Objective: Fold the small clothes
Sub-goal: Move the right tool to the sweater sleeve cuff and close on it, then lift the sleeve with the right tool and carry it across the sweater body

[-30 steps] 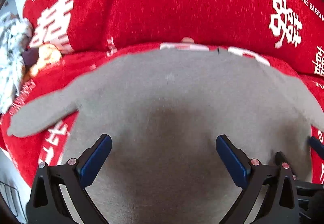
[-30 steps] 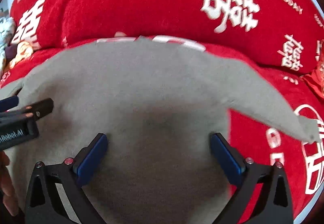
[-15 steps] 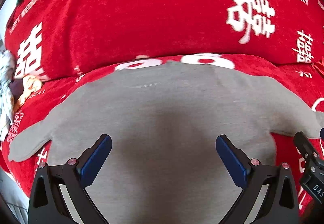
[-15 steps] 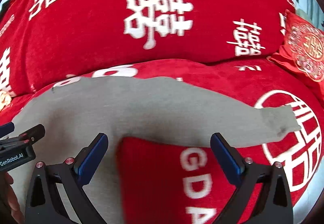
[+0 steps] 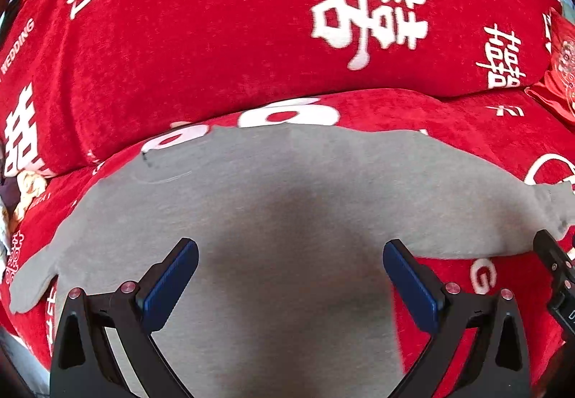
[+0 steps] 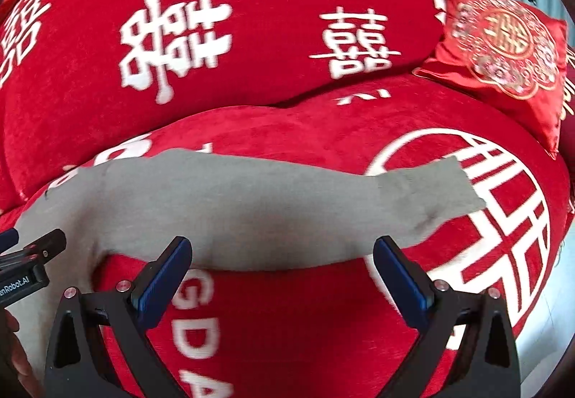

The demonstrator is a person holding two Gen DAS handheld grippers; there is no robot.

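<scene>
So, the grey top [image 5: 287,189] is laid flat on the seat of the red sofa cover [image 6: 287,132], its far hem up near the seat's back edge, sleeves spread toward both ends. The left gripper [image 5: 287,275] and right gripper [image 6: 280,272] are both held wide with nothing gripped. Probably the sleeve [image 6: 413,196] gets pinched at its cuff next and folded inward over the body.

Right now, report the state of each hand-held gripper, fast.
Left hand-held gripper: open, holding nothing, over the grey top.
Right hand-held gripper: open, holding nothing, by its sleeve.
</scene>
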